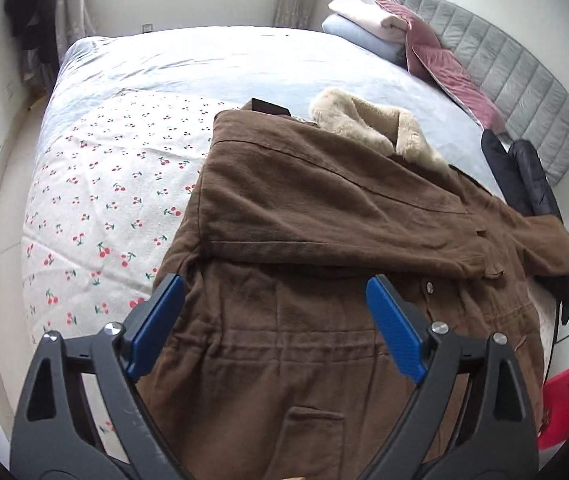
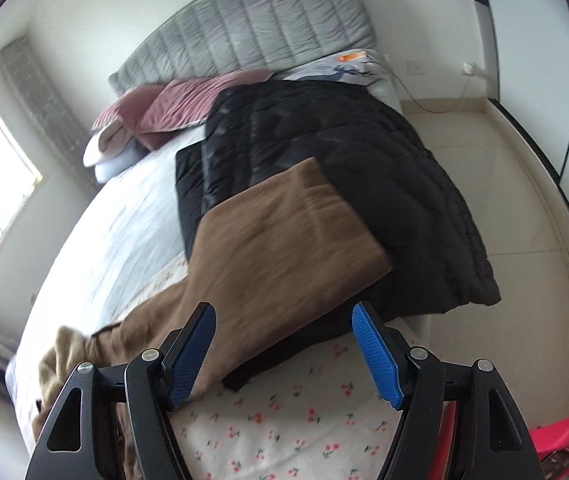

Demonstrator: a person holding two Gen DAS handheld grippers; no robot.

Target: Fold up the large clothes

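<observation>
1. Your left gripper point(image 1: 276, 292) hangs over the brown coat point(image 1: 324, 248) with its blue pads spread wide; nothing sits between them and neither pad presses on the cloth.
2. Your right gripper point(image 2: 284, 320) is likewise released, its jaws apart and holding nothing. They frame the brown sleeve point(image 2: 284, 232) and the cherry-print sheet point(image 2: 284, 420) below.
3. The brown coat lies on the bed point(image 1: 164, 64), partly on the cherry-print sheet, with one side folded across its body and the cream fur collar point(image 1: 364, 124) at the end toward the grey headboard point(image 1: 504, 68).
4. In the right wrist view the sleeve stretches out away from the coat, and its far end lies on top of the black quilted garment point(image 2: 364, 168), which rests at the bed's edge beside the tiled floor.
5. Pink pillows point(image 2: 188, 104) lean against the headboard, with folded pale bedding point(image 1: 364, 20) next to them.
6. A red object point(image 1: 564, 408) shows low beside the bed; you cannot tell what it is.
</observation>
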